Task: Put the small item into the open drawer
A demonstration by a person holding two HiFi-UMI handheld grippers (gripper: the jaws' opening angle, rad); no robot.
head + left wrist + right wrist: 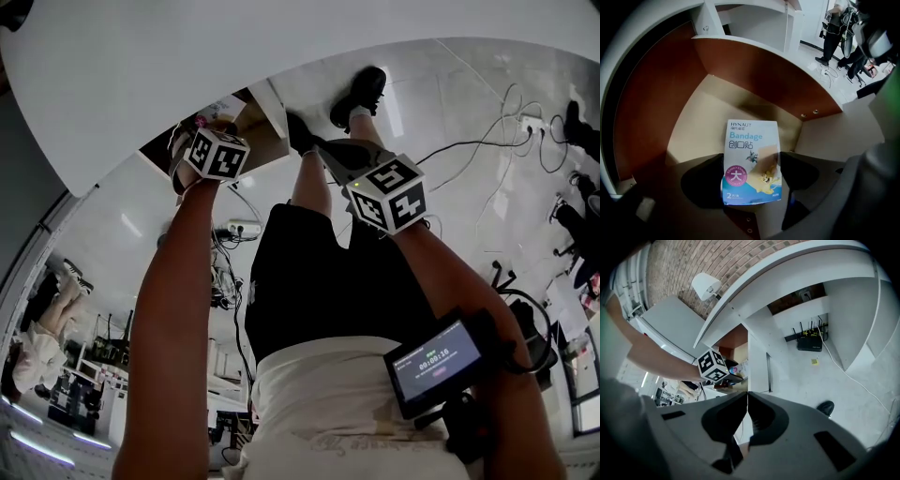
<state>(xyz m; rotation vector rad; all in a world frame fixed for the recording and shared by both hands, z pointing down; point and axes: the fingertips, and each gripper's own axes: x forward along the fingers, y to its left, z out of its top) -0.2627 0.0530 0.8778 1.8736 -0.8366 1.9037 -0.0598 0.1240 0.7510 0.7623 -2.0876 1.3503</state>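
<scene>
The small item is a blue-and-white bandage packet (751, 161) printed with a cartoon. My left gripper (752, 176) is shut on its lower part and holds it upright over the beige floor of the open drawer (698, 117), inside its brown walls. In the head view the left gripper (202, 129) reaches into the drawer (265, 120) under the white tabletop. My right gripper (747, 395) is shut on nothing and hangs beside the drawer, pointing at the left gripper's marker cube (712, 365) and the packet (741, 366).
The white tabletop (234, 56) overhangs the drawer. The person's legs and black shoes (361, 92) stand just right of it. Cables (487, 131) trail over the floor. A router (808, 341) sits under the desk. A phone (436, 361) is strapped to the right forearm.
</scene>
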